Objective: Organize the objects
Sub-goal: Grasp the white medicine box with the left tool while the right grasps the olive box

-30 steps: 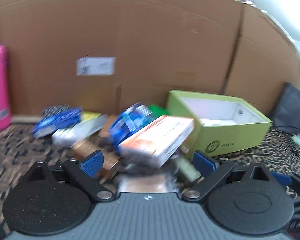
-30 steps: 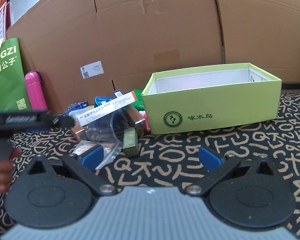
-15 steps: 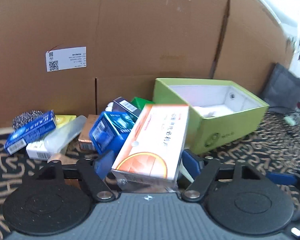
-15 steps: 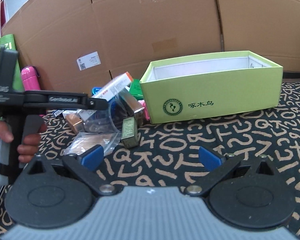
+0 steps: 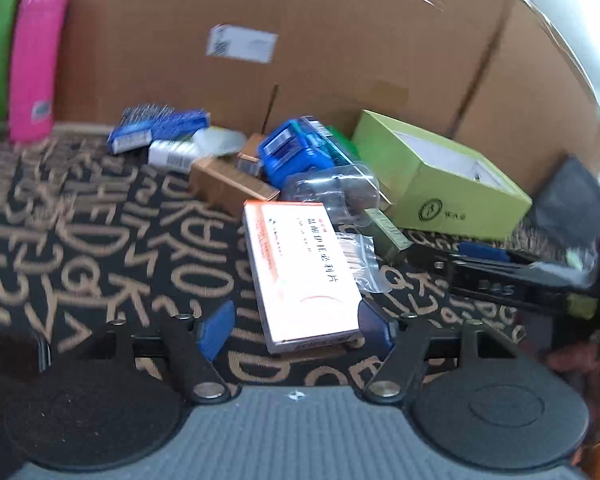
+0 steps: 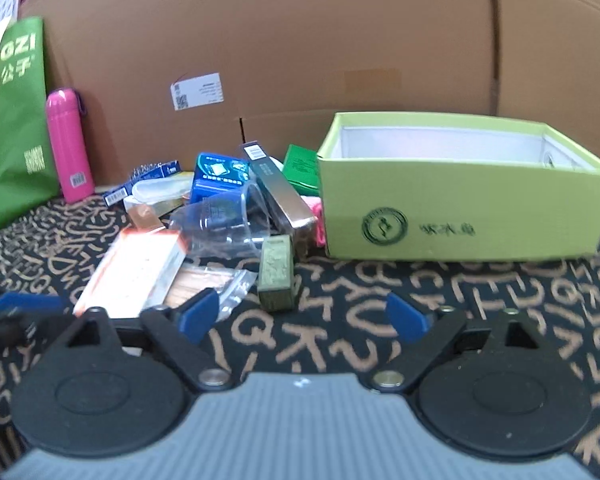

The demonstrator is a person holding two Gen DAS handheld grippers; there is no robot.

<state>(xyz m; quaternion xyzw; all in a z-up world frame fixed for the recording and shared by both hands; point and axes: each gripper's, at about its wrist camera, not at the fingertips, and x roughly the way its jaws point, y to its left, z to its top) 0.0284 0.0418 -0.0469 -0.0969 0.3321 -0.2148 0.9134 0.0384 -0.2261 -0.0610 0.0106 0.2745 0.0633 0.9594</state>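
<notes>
The left gripper (image 5: 296,330) is seen closing, its blue pads astride the near end of an orange-and-white medicine box (image 5: 300,272); the right pad is at the box's edge, while a gap is left at the left pad. The box is laid flat on the letter-patterned mat (image 5: 80,240), at the near side of a pile of small cartons. The right gripper (image 6: 304,316) is also closing, with only mat between its pads, just short of an olive-green carton (image 6: 277,274). An open lime-green box (image 6: 460,216) is placed right of the pile, against the cardboard backdrop (image 6: 300,60).
</notes>
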